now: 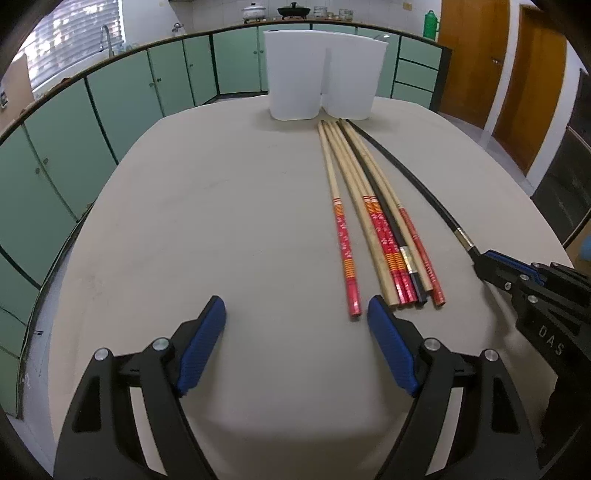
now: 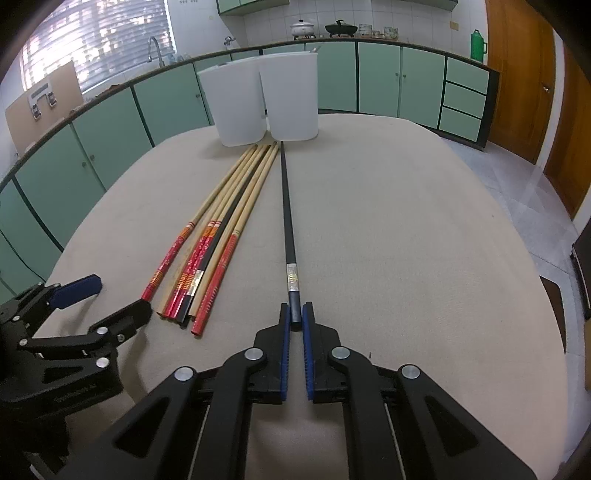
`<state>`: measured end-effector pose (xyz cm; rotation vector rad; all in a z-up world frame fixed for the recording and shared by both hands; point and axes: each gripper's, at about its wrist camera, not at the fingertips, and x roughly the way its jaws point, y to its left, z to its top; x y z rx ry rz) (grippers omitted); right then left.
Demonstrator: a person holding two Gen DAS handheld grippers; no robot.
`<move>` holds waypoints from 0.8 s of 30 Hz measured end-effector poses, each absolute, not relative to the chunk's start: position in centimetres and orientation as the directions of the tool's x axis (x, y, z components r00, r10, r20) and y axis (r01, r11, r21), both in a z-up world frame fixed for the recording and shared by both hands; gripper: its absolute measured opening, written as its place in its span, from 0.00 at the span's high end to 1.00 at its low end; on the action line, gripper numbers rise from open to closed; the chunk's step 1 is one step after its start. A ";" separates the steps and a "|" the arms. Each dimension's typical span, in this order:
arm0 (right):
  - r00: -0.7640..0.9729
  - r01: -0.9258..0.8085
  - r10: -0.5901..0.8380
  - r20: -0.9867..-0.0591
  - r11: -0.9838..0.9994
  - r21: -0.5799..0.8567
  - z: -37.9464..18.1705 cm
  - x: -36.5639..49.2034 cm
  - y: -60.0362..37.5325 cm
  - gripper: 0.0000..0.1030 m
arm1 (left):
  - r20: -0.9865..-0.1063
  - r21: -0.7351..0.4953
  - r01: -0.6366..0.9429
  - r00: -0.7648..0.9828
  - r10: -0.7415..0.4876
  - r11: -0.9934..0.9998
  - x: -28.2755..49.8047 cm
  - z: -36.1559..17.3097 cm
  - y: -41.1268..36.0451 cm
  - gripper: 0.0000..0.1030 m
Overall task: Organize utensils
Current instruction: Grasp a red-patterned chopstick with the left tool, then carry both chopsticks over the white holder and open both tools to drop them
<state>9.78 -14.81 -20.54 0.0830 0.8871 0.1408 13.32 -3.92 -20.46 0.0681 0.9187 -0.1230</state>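
Several long chopsticks (image 1: 373, 218), bamboo with red ends and one black, lie in a bundle on the beige table (image 1: 221, 221); the bundle also shows in the right wrist view (image 2: 221, 236). My right gripper (image 2: 295, 314) is shut on the end of a separate black chopstick (image 2: 286, 206), which points toward two white containers (image 2: 266, 99). The black chopstick (image 1: 406, 173), the right gripper (image 1: 484, 264) and the containers (image 1: 321, 74) also show in the left wrist view. My left gripper (image 1: 295, 314) is open and empty, just left of the bundle's near ends.
Green kitchen cabinets (image 1: 110, 103) curve around behind the table. Wooden doors (image 1: 480, 66) stand at the right. Pots (image 2: 321, 27) and a green flask (image 2: 478, 44) sit on the far counter. The left gripper (image 2: 96, 299) shows at the lower left of the right wrist view.
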 end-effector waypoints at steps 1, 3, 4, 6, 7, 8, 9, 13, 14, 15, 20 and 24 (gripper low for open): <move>0.623 -0.088 0.161 -0.766 0.987 0.136 -20.5 9.8 -14.9 0.93 | -0.796 0.003 0.134 0.601 -0.079 0.991 13.4 -20.5 -4.0 0.26; 0.621 -0.088 0.174 -0.764 0.984 0.153 -20.6 9.9 -15.1 0.93 | -0.793 -0.008 0.132 0.603 -0.087 0.991 13.7 -20.5 -3.9 0.31; 0.620 -0.087 0.180 -0.764 0.983 0.161 -20.6 10.0 -15.2 0.93 | -0.791 -0.009 0.132 0.605 -0.088 0.991 13.8 -20.5 -4.0 0.37; 0.620 -0.086 0.188 -0.762 0.981 0.171 -20.7 10.1 -15.2 0.93 | -0.788 -0.011 0.135 0.609 -0.092 0.991 13.9 -20.5 -4.0 0.46; 0.620 -0.086 0.189 -0.762 0.981 0.173 -20.7 10.1 -15.2 0.93 | -0.787 -0.012 0.137 0.610 -0.094 0.990 14.0 -20.5 -4.1 0.51; 0.620 -0.086 0.189 -0.762 0.981 0.174 -20.7 10.1 -15.2 0.93 | -0.786 -0.009 0.140 0.611 -0.094 0.990 14.0 -20.5 -4.2 0.53; 0.620 -0.086 0.188 -0.762 0.981 0.173 -20.7 10.1 -15.2 0.93 | -0.785 -0.005 0.143 0.612 -0.092 0.990 14.0 -20.4 -4.3 0.58; 0.622 -0.086 0.179 -0.762 0.983 0.160 -20.6 10.0 -15.0 0.93 | -0.782 0.004 0.159 0.616 -0.096 0.987 13.8 -20.4 -4.7 0.80; 0.622 -0.087 0.177 -0.763 0.984 0.157 -20.6 10.0 -15.0 0.93 | -0.782 0.003 0.163 0.616 -0.099 0.987 13.8 -20.3 -4.8 0.84; 0.623 -0.087 0.174 -0.762 0.984 0.154 -20.6 9.9 -14.9 0.93 | -0.782 -0.001 0.167 0.614 -0.105 0.986 13.8 -20.3 -4.9 0.91; 0.626 -0.087 0.166 -0.762 0.986 0.143 -20.5 9.9 -14.7 0.93 | -0.781 -0.003 0.172 0.615 -0.110 0.985 13.7 -20.3 -5.1 0.95; 0.643 -0.091 0.166 -0.748 0.986 0.141 -20.0 9.6 -14.9 0.94 | -0.770 0.003 0.175 0.629 -0.109 0.985 13.2 -19.6 -4.9 0.95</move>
